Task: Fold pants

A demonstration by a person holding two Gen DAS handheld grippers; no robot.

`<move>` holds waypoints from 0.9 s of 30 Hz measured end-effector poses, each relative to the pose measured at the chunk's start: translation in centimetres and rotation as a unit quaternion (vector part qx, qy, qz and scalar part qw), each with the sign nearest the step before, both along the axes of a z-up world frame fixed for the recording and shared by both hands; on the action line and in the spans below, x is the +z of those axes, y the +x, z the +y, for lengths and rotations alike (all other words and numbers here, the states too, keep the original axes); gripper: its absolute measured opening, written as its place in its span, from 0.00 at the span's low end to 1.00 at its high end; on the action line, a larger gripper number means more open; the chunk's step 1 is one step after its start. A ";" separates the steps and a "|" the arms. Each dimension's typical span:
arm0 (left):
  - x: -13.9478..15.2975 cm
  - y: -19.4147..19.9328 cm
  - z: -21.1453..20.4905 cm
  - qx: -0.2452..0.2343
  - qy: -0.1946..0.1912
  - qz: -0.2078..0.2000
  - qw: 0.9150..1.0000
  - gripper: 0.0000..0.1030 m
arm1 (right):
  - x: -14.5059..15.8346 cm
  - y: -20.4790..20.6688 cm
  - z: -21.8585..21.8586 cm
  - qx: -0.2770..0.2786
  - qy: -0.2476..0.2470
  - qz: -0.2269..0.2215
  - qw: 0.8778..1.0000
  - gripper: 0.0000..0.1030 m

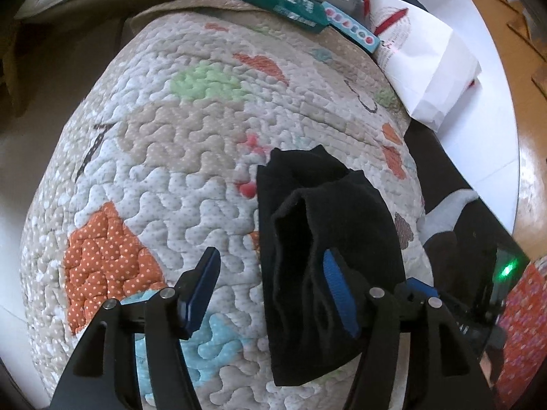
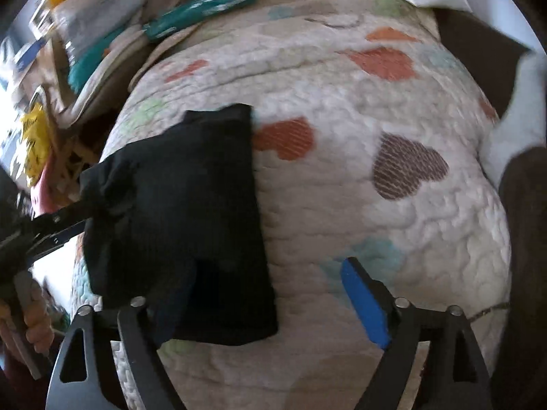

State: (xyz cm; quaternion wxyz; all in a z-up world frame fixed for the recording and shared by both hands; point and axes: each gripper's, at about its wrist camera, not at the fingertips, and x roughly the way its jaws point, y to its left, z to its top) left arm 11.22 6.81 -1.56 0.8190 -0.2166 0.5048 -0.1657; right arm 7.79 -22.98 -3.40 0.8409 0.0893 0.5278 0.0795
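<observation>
Lying folded on the quilt [image 1: 177, 157], the black pants [image 1: 324, 239] form a narrow bundle near its front right edge.

Left gripper [image 1: 270, 294] stands wide open, its right blue finger [image 1: 338, 294] against the pants' raised fold, gripping nothing. Right gripper [image 2: 270, 297] is also spread wide; its left finger seems to rest on the pants' near corner, though blur hides contact.

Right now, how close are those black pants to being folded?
Nearly done, it seems: the black pants already lie as a compact folded bundle on the quilt. Both the left gripper and the right gripper are open, each with one finger at the cloth. Left: perhaps flattening the loose upper layer.
</observation>
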 end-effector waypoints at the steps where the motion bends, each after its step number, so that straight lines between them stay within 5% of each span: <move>1: 0.2 -0.1 -0.3 -0.004 0.007 -0.006 1.000 0.61 | -0.2 0.1 -0.5 -0.008 0.010 0.005 1.000 0.88; 4: 0.8 -0.4 -1.0 -0.012 0.011 -0.022 1.000 0.62 | -0.1 0.1 -1.6 -0.029 0.015 0.007 0.999 0.89; 12: -0.5 0.4 -1.0 -0.012 -0.059 -0.001 0.998 0.67 | 2.4 0.5 -0.4 -0.013 0.000 -0.017 1.000 0.89; 20: -2.9 2.8 -2.3 -0.031 -0.108 0.026 0.993 0.72 | 1.9 4.0 -0.3 -0.007 0.106 -0.013 0.994 0.90; 24: -3.7 3.4 -2.4 -0.033 -0.141 0.025 0.989 0.85 | 0.2 5.8 -0.5 -0.015 0.157 0.001 0.987 0.90; 27: -3.4 3.5 -3.0 -0.040 -0.131 0.022 0.990 0.85 | -1.2 6.9 0.4 -0.004 0.186 0.013 0.982 0.90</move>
